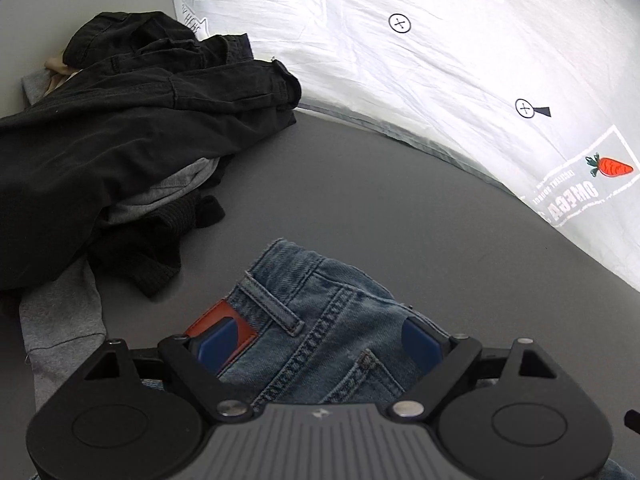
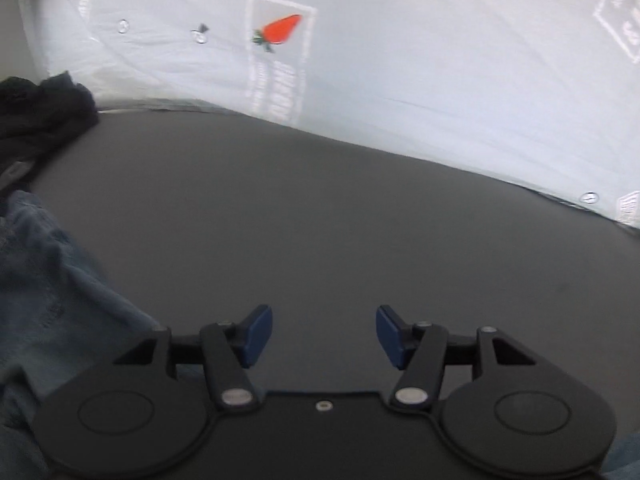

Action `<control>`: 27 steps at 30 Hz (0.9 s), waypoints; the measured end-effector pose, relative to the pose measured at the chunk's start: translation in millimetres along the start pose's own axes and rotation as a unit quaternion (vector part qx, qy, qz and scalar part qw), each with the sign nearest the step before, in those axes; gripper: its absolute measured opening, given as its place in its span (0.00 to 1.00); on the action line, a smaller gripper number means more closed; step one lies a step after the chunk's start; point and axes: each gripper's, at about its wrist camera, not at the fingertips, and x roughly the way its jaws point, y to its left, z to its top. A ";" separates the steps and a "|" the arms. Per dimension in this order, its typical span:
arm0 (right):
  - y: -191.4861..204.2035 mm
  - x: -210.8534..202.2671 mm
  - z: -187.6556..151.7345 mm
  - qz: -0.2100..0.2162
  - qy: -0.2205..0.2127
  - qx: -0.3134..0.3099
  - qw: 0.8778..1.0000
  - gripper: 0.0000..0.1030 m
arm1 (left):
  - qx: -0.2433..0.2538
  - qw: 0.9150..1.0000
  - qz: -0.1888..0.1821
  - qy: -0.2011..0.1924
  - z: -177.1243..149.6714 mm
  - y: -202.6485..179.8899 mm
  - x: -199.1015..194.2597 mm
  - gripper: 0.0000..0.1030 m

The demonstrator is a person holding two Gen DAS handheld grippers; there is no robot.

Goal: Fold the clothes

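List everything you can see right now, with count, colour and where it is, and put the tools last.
jeans: one, blue denim, on the grey surface, between the left tool's fingers
clothes pile: one heap, black and grey garments, left of the jeans
printed sheet: one, white with carrot prints, beyond the clothes
grey surface: one, dark grey, under everything
left tool: one, black with blue pads, open around the jeans' waistband
right tool: one, black with blue pads, open, above bare surface

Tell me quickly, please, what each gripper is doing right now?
Left gripper: open, its fingers astride the waistband of the jeans, not clamped.
Right gripper: open, holding nothing, above the grey surface.
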 end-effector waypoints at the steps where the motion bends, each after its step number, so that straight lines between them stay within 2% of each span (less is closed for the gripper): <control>1: 23.3 17.2 15.7 0.053 0.013 -0.007 0.998 0.63 | -0.010 1.000 0.005 0.001 -0.3 6.4 0.8 0.87; 3: 74.8 42.8 38.4 0.110 0.020 -0.058 0.992 0.68 | -0.030 0.999 0.013 0.000 -2.1 19.5 -0.7 0.87; 5: 127.1 69.9 58.0 0.153 0.019 -0.125 0.980 0.70 | -0.055 0.998 0.018 -0.002 -4.5 35.1 -5.0 0.87; 9: 175.2 117.1 81.4 0.227 0.062 -0.161 0.958 0.68 | -0.103 0.995 0.012 -0.003 -8.6 68.8 -11.7 0.87; 10: 181.9 125.4 83.4 0.242 0.076 -0.163 0.954 0.67 | -0.114 0.993 0.010 -0.002 -9.6 77.3 -12.2 0.87; 11: 187.2 129.1 83.8 0.249 0.081 -0.169 0.950 0.52 | -0.124 0.992 0.009 -0.001 -10.4 85.1 -11.8 0.87; 12: 191.7 130.0 83.4 0.244 0.084 -0.176 0.950 0.37 | -0.133 0.991 0.010 -0.002 -11.4 92.6 -11.5 0.87; 14: 198.2 122.8 85.0 0.210 0.075 -0.183 0.958 0.23 | -0.157 0.988 0.013 -0.004 -13.0 108.3 -10.8 0.87; 17: 208.0 107.1 95.4 0.151 0.024 -0.198 0.968 0.17 | -0.190 0.982 0.009 -0.006 -15.2 128.1 -10.1 0.87; 20: 210.1 111.9 125.1 0.113 -0.016 -0.197 0.974 0.17 | -0.206 0.979 0.007 -0.009 -16.9 140.1 -9.5 0.87; 22: 216.7 133.3 136.9 0.083 -0.006 -0.188 0.979 0.19 | -0.201 0.980 0.009 -0.008 -17.8 141.5 -10.5 0.87; 23: 221.1 152.6 140.1 0.064 0.013 -0.198 0.978 0.24 | -0.193 0.981 0.009 -0.008 -18.0 139.6 -12.2 0.87; 25: 222.8 162.6 135.6 0.036 0.014 -0.218 0.975 0.35 | -0.177 0.984 0.009 -0.009 -18.6 135.6 -15.8 0.87; 27: 211.9 137.8 130.3 0.031 -0.010 -0.201 0.979 0.46 | -0.160 0.987 0.007 -0.013 -19.4 129.7 -20.2 0.87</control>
